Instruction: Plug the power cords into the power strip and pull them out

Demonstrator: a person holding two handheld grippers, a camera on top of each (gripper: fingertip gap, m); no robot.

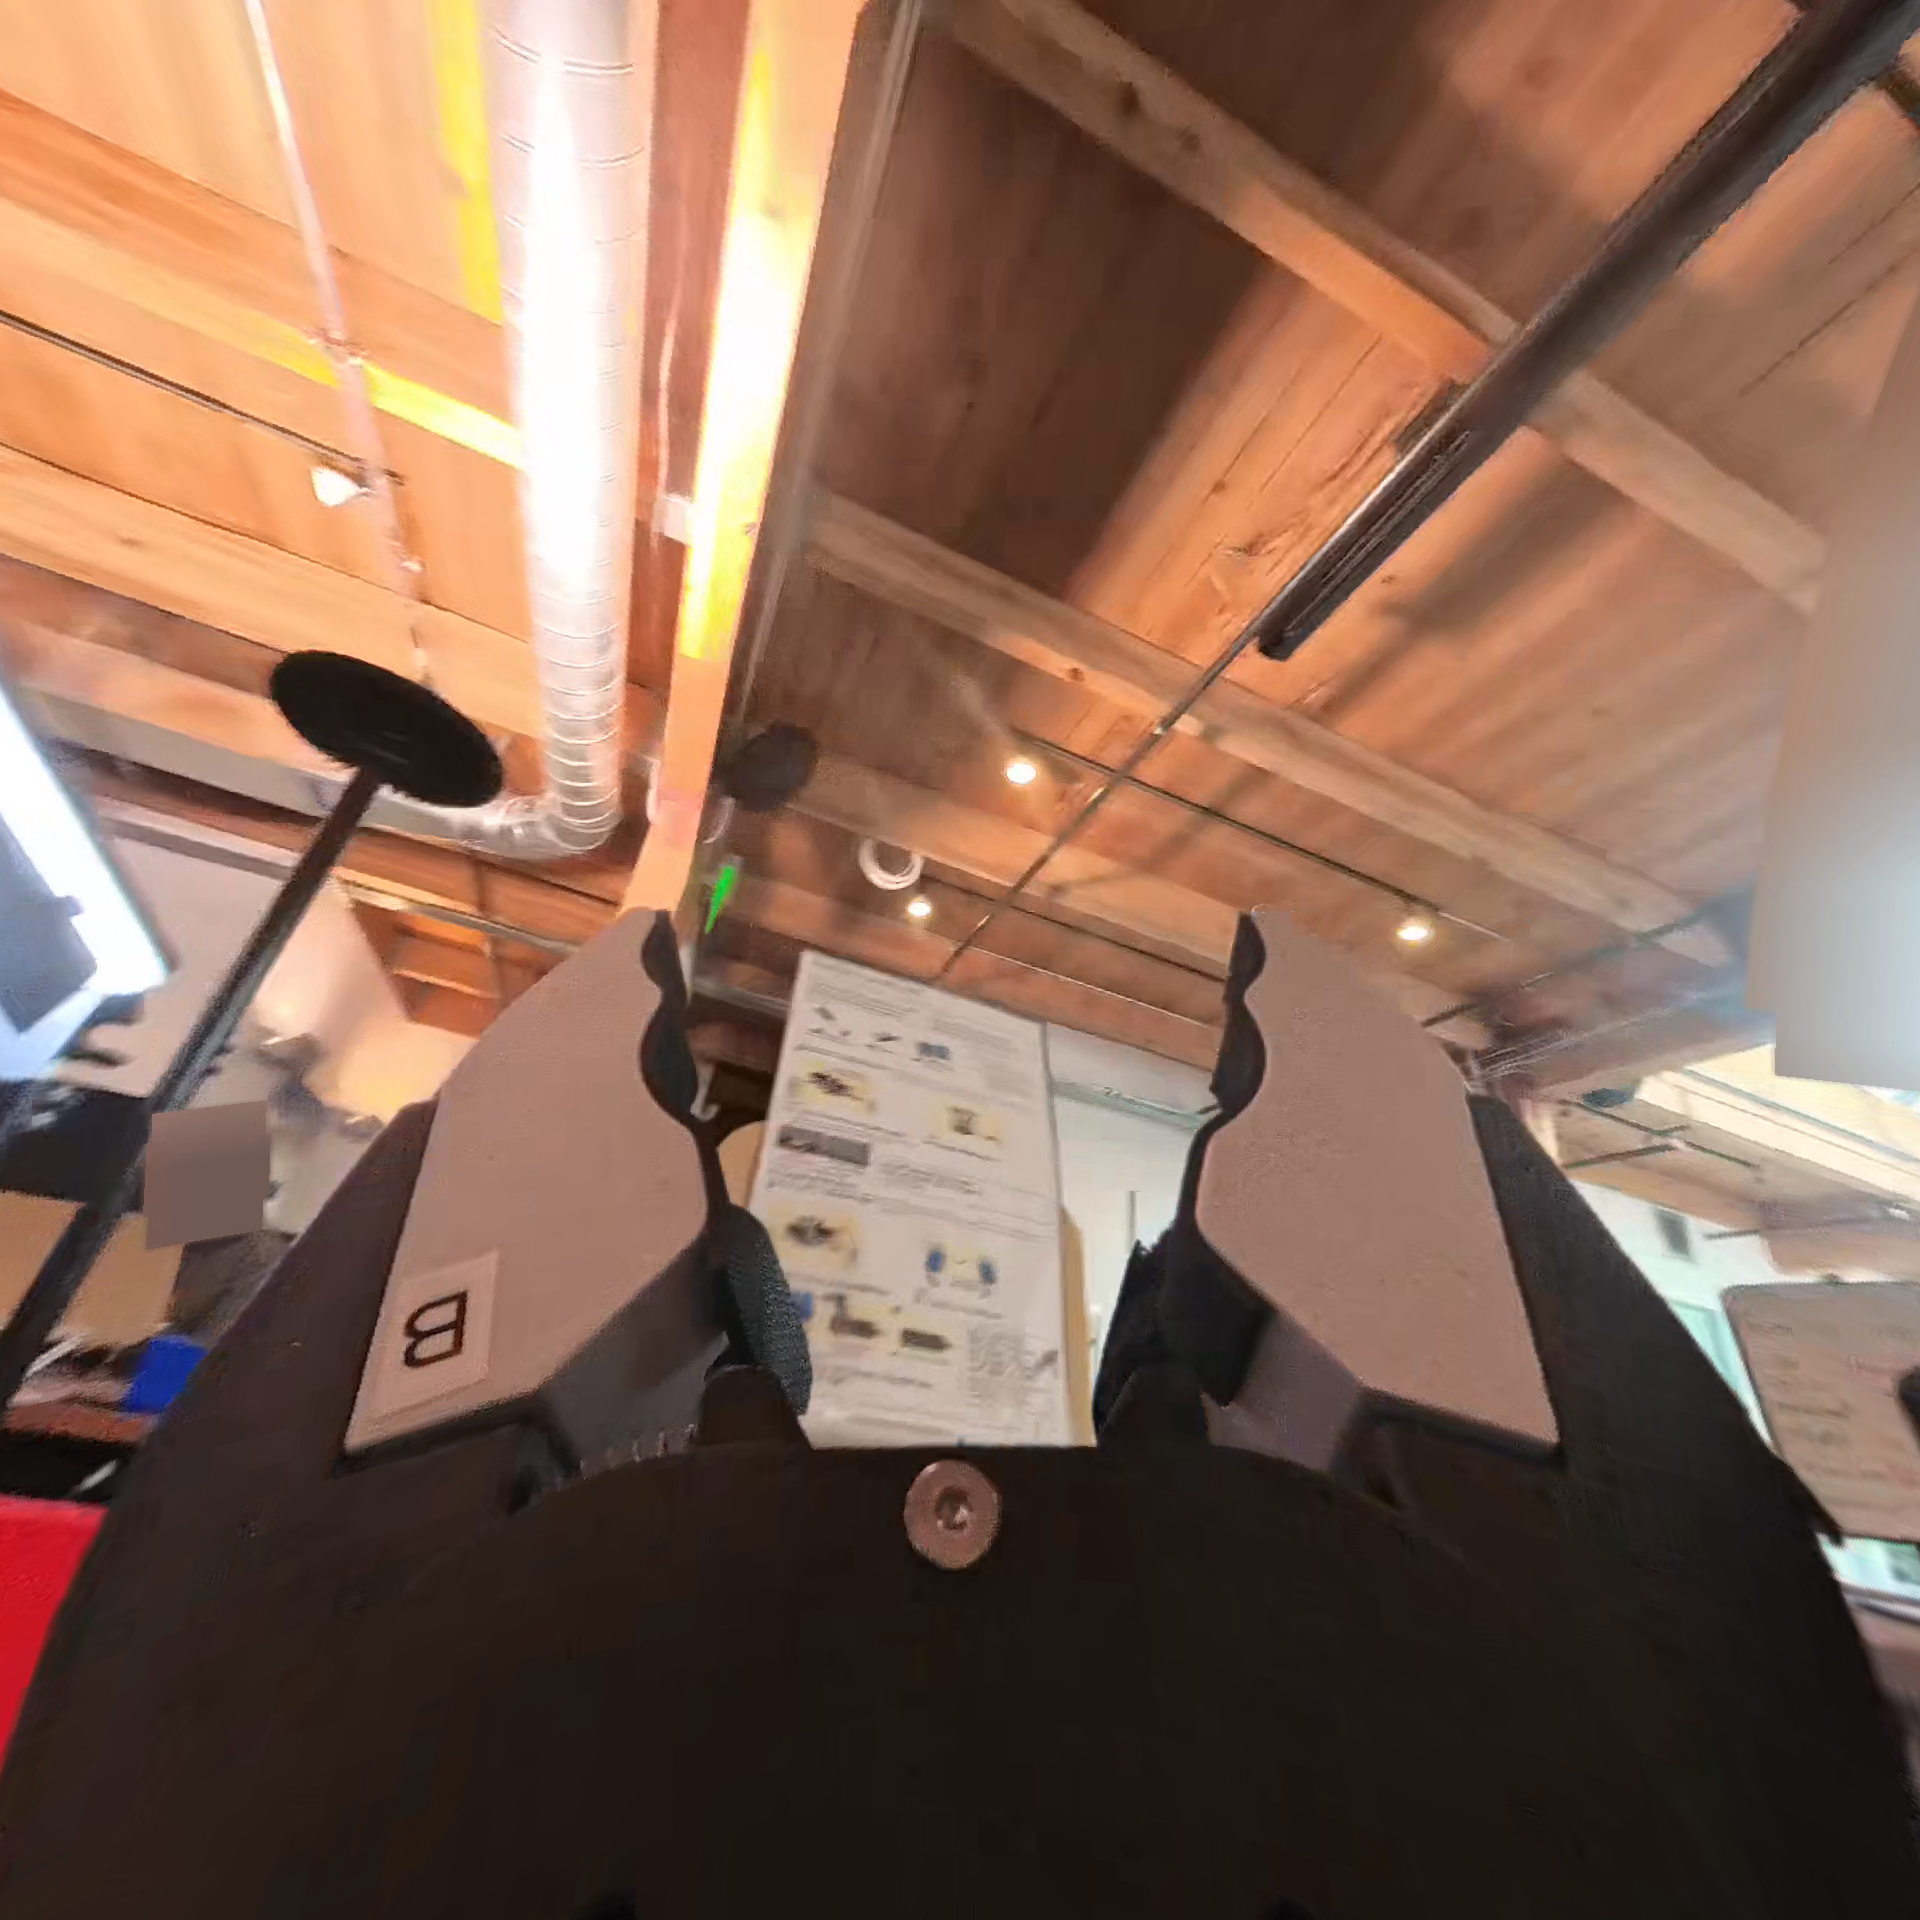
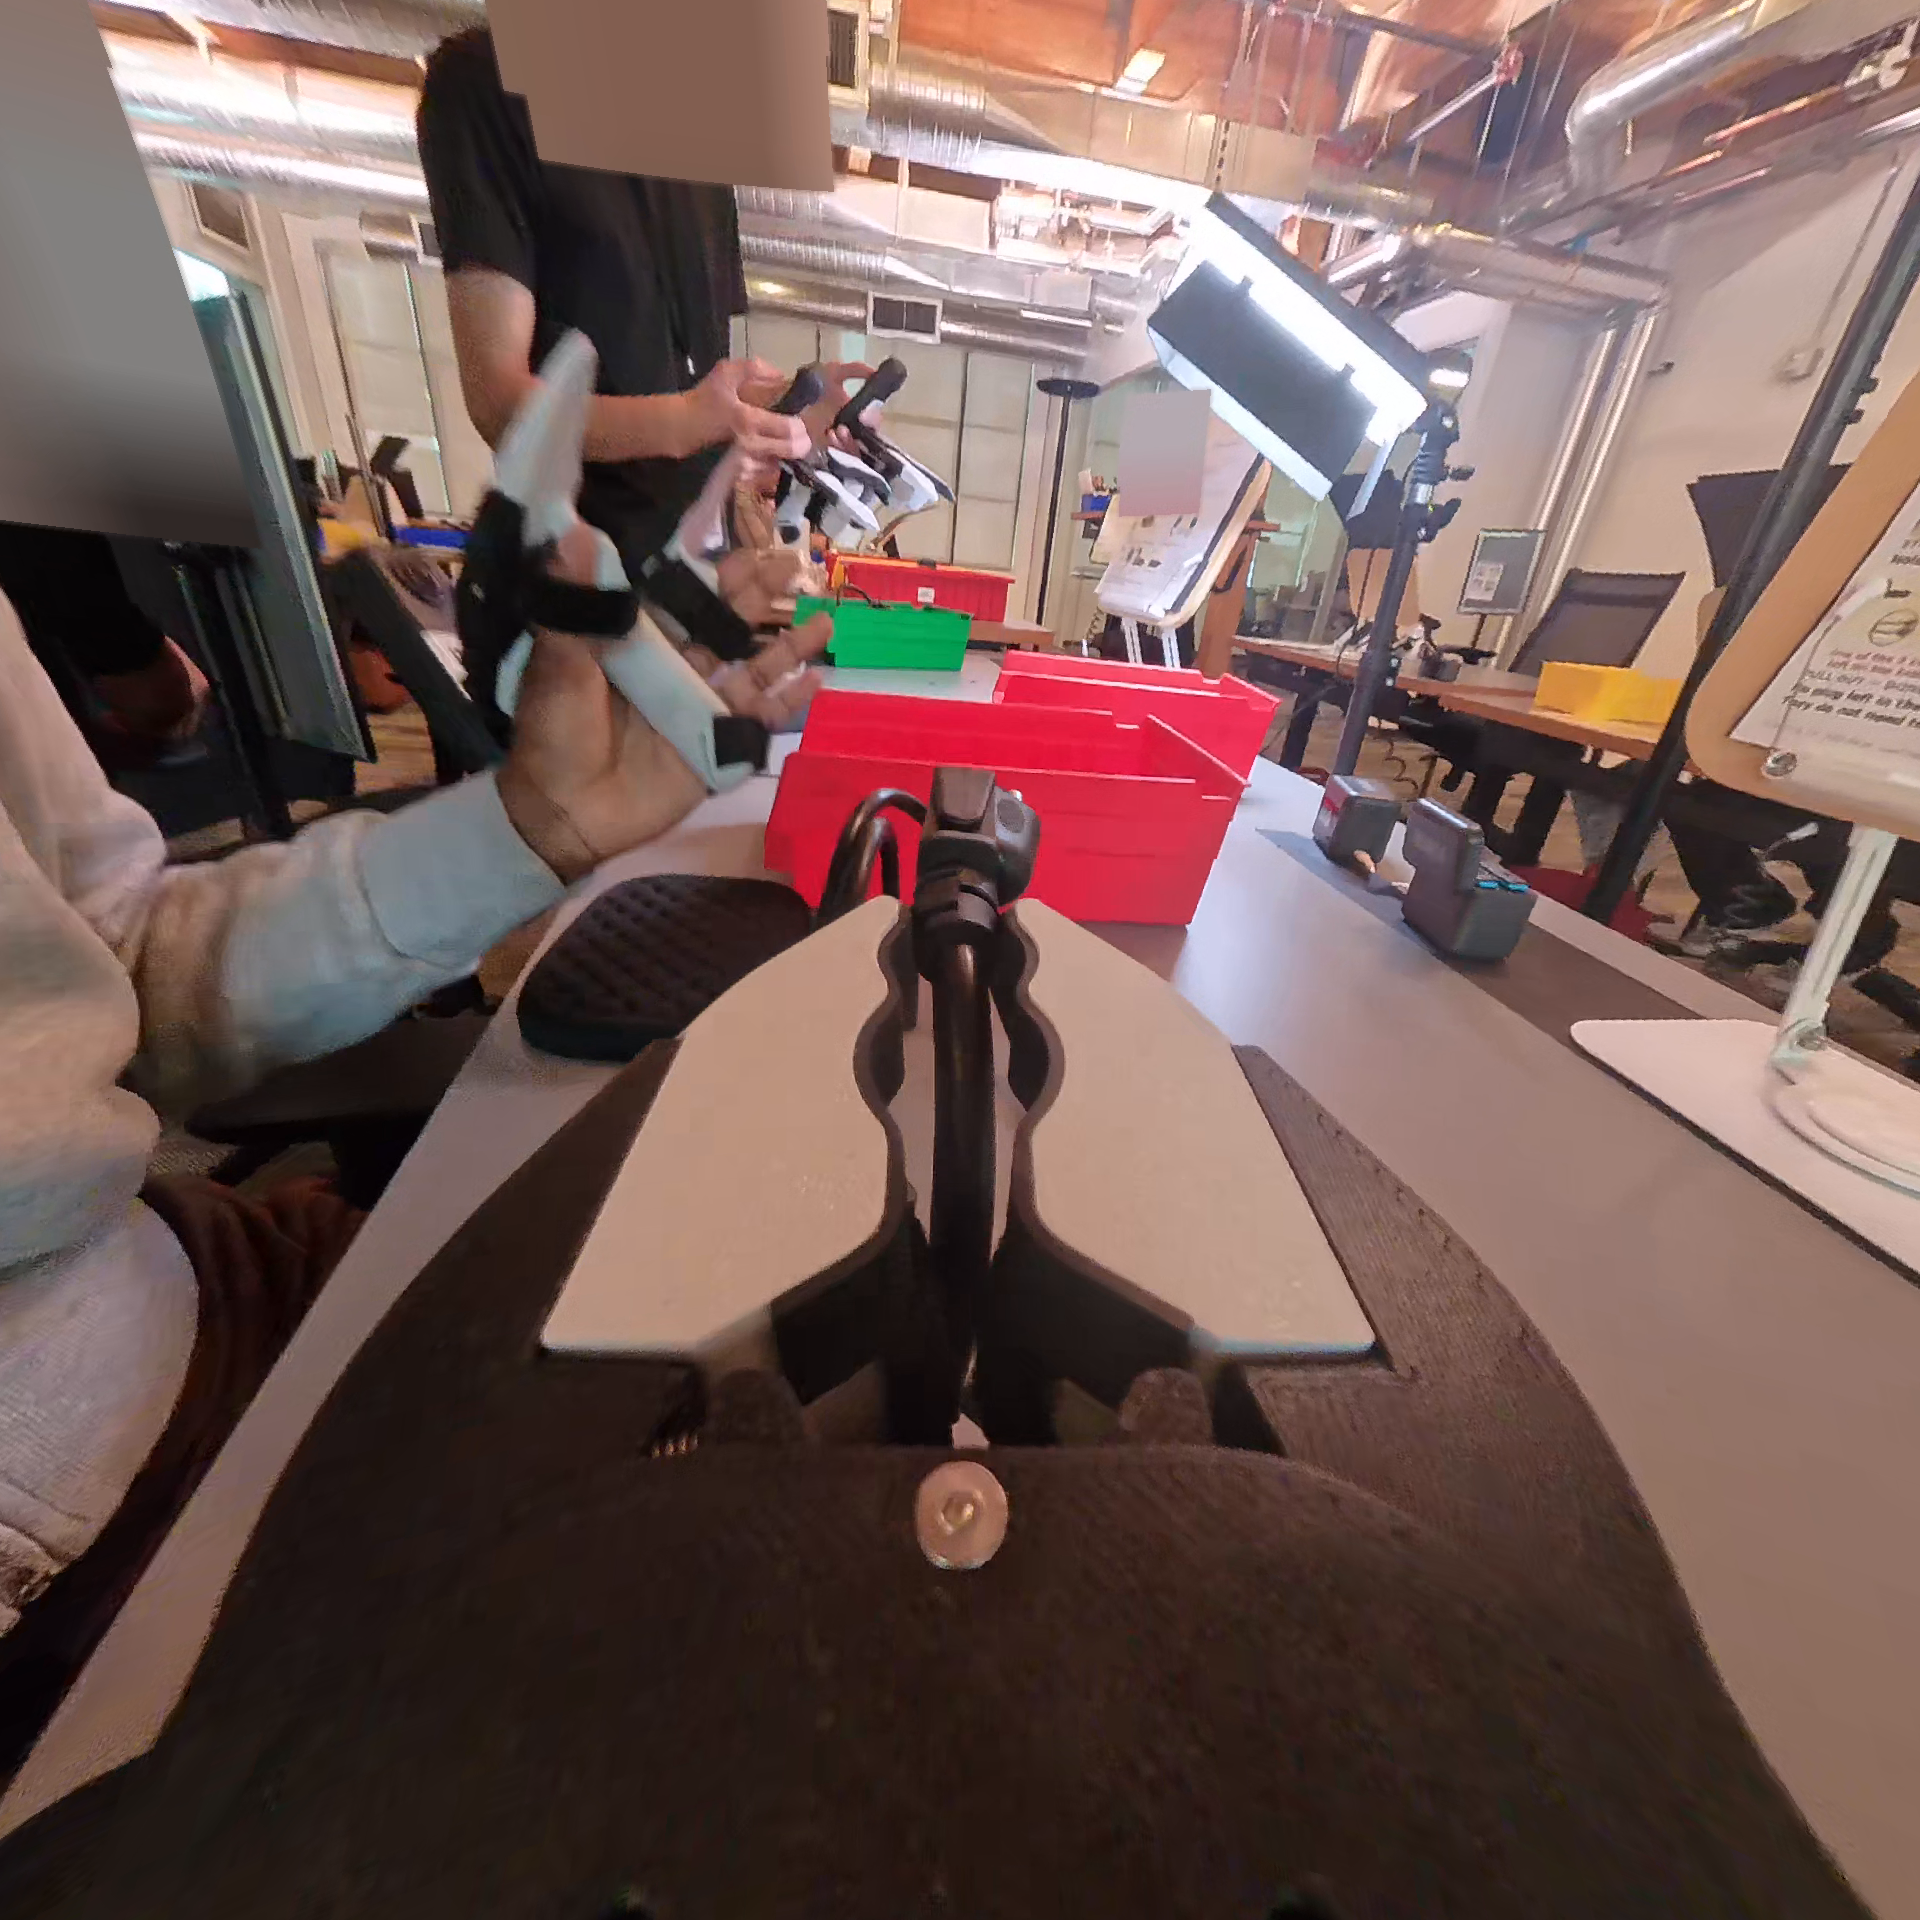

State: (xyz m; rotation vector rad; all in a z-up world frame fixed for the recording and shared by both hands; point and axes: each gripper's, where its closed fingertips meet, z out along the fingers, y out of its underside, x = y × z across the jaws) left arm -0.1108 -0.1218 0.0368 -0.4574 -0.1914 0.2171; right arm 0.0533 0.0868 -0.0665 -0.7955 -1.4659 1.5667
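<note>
My right claw [image 2: 961, 940] is clenched on the black power cord [image 2: 958, 1101]. Cord's long axis runs straight fwd between the fingers, plug [image 2: 975, 831] just past the tips, over the grey table [image 2: 1455, 1299]. Power strip not in view. Left claw [image 1: 961, 977] is released, empty, pointed at the ceiling. The letter sticker [image 1: 431, 1330] and instruction sheets I leave unread.

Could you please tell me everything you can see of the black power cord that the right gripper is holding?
The power cord is black and looks like rubbery plastic. A smooth round cable runs up between the closed fingers of the right gripper, which pinch it just below a ribbed strain relief. Its moulded plug sticks out past the fingertips, pointing away from the camera, plugged into nothing. Another stretch of cable loops down to the left, in front of the red bin.
</note>
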